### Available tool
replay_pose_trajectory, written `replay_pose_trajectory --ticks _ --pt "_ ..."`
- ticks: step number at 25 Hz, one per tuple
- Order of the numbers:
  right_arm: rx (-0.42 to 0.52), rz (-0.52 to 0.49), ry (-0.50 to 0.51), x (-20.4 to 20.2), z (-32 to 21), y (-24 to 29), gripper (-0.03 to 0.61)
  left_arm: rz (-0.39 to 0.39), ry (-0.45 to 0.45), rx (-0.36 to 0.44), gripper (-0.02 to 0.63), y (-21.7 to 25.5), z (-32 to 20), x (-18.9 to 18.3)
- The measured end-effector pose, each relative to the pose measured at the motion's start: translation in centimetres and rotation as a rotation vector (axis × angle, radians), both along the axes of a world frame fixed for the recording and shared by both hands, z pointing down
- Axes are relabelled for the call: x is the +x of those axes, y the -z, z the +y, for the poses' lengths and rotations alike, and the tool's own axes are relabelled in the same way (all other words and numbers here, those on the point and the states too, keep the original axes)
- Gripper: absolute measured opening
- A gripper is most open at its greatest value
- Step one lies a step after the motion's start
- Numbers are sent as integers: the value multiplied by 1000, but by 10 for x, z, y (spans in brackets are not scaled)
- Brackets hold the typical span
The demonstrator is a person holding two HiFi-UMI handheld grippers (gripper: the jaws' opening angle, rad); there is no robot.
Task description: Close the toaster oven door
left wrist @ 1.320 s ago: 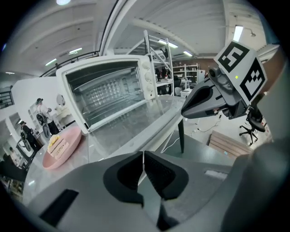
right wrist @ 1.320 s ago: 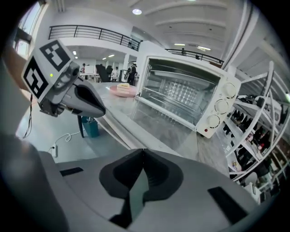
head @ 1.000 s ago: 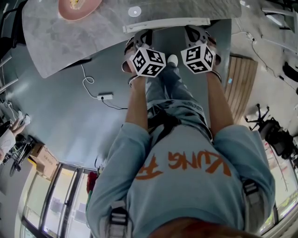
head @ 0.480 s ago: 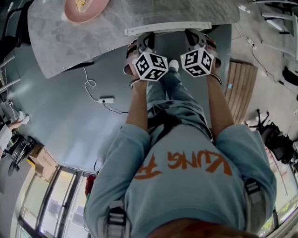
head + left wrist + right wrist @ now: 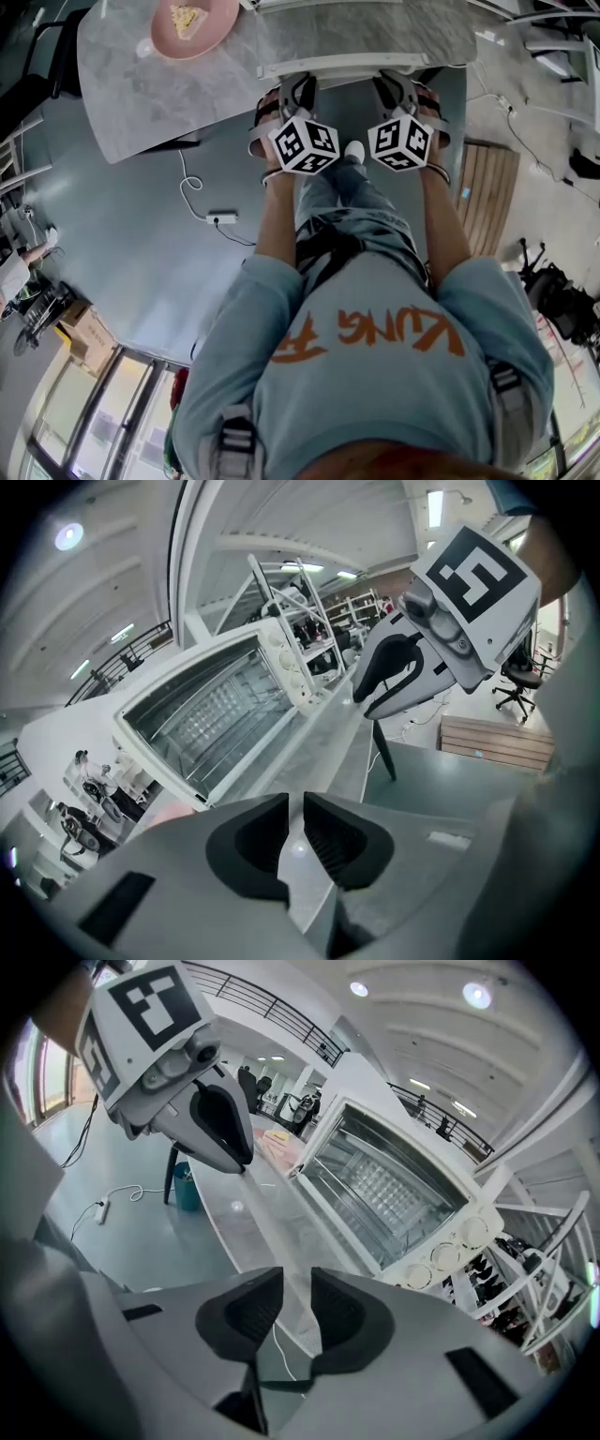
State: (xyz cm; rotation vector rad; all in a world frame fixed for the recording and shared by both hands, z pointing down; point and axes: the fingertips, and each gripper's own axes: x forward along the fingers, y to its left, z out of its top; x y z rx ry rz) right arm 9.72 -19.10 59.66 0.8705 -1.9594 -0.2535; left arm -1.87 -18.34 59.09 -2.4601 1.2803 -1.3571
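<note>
- Left gripper (image 5: 293,836) and right gripper (image 5: 298,1312): jaws opening, nothing between them.
- Door bar (image 5: 342,65): just ahead of both; the door appears lowered.
- Oven (image 5: 220,710): beyond, on the table (image 5: 141,103).
- Step: approach. Next, take the bar and swing it up.

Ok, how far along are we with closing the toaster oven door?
Nothing done yet: the toaster oven door looks folded down flat, its front edge at the table rim. In hand: the left gripper and right gripper hover by that edge, fingers opening, nothing between them. Left: swing the door up and shut.
</note>
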Motion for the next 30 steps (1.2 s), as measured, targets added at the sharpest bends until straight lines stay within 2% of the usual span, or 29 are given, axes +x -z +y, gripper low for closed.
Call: replay_pose_trajectory --ticks 2,7,11,17,24,28,30 --pt "25 10 12 -2 -5 7 104 -17 -13 8 41 4 -2 -2" --pt "41 43 50 -2 -12 16 109 -49 -41 9 60 12 -3 -3" --pt "47 56 85 -3 -13 23 114 -81 -101 -32 146 13 0 -1" --pt "83 93 125 -5 -17 38 112 -117 -84 -8 146 21 -9 -6" --pt "110 106 144 -7 -22 54 114 -110 -79 23 144 36 -22 -5" --pt "118 124 160 -6 -27 58 152 -103 -73 52 145 48 -35 -5" --pt "146 121 154 -7 -35 64 135 -102 -72 68 144 53 -42 -6"
